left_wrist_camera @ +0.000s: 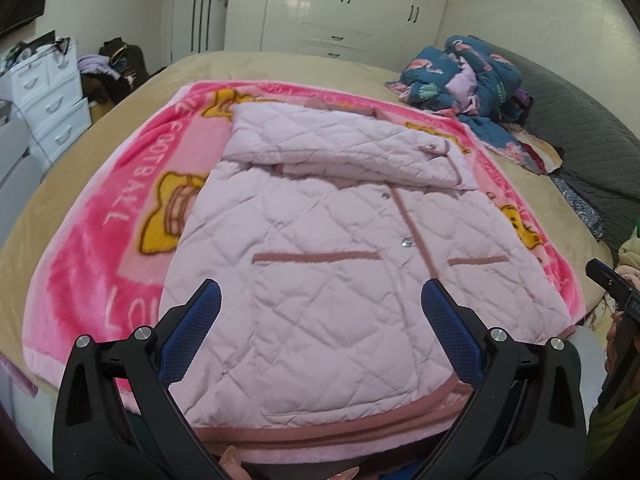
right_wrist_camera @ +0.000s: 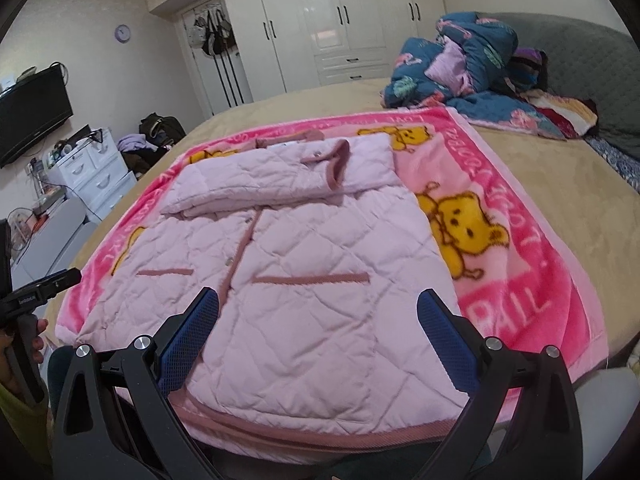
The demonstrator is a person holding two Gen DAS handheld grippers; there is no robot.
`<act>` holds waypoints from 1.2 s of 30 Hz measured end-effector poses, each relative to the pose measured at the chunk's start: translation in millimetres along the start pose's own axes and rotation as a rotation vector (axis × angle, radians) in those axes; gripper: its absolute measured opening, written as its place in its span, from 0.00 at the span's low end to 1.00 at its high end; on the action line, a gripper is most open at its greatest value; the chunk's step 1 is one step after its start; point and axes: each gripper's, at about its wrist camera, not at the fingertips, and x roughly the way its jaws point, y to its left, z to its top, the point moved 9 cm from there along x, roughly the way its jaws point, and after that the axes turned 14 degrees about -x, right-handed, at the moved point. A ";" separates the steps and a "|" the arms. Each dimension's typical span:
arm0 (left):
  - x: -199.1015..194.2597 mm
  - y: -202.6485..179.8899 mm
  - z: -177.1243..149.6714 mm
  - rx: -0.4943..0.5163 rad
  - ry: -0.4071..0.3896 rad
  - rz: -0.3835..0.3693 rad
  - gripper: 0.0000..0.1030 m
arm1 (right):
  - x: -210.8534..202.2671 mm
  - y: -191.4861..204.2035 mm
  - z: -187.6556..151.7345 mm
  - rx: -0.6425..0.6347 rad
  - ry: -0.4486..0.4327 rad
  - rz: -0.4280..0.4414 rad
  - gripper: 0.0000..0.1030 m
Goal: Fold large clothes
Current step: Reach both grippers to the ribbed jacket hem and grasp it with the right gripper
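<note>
A pale pink quilted jacket (left_wrist_camera: 320,248) (right_wrist_camera: 304,264) lies front-up on a pink cartoon-bear blanket (left_wrist_camera: 132,200) (right_wrist_camera: 520,248), with its sleeves folded across the chest near the collar. My left gripper (left_wrist_camera: 320,296) hovers open over the jacket's lower hem, nothing between its blue-padded fingers (left_wrist_camera: 192,332). My right gripper (right_wrist_camera: 318,300) also stands open above the hem, a little to the right of the button placket. The right tool (left_wrist_camera: 612,284) shows at the right edge of the left wrist view. The left tool (right_wrist_camera: 40,284), held by a hand, shows at the left edge of the right wrist view.
The blanket lies on a tan bed (right_wrist_camera: 540,160). A heap of blue patterned bedding (left_wrist_camera: 464,80) (right_wrist_camera: 472,64) sits at the far right by a grey headboard (right_wrist_camera: 580,52). White drawers (left_wrist_camera: 48,96) and a wardrobe (right_wrist_camera: 340,20) stand beyond the bed.
</note>
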 end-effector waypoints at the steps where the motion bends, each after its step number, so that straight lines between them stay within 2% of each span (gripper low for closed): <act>1: 1.5 3.9 -1.5 -0.001 0.004 0.012 0.91 | 0.9 -2.3 -2.9 0.007 0.006 0.002 0.96; 17: 17.8 72.9 -23.6 -0.056 0.067 0.155 0.91 | 18.4 -39.1 -52.0 0.051 0.134 -0.033 0.96; 24: 25.9 104.2 -34.6 -0.087 0.097 0.216 0.91 | 37.7 -53.3 -80.8 0.086 0.238 -0.035 0.96; 28: 26.7 119.7 -41.4 -0.096 0.109 0.245 0.91 | 44.9 -58.7 -95.4 0.125 0.274 -0.020 0.96; 33: 23.2 129.1 -46.5 -0.092 0.119 0.258 0.91 | 55.2 -65.4 -115.4 0.226 0.319 0.042 0.96; 36: 19.1 134.4 -47.6 -0.095 0.119 0.262 0.91 | 58.0 -66.7 -123.0 0.243 0.317 0.064 0.95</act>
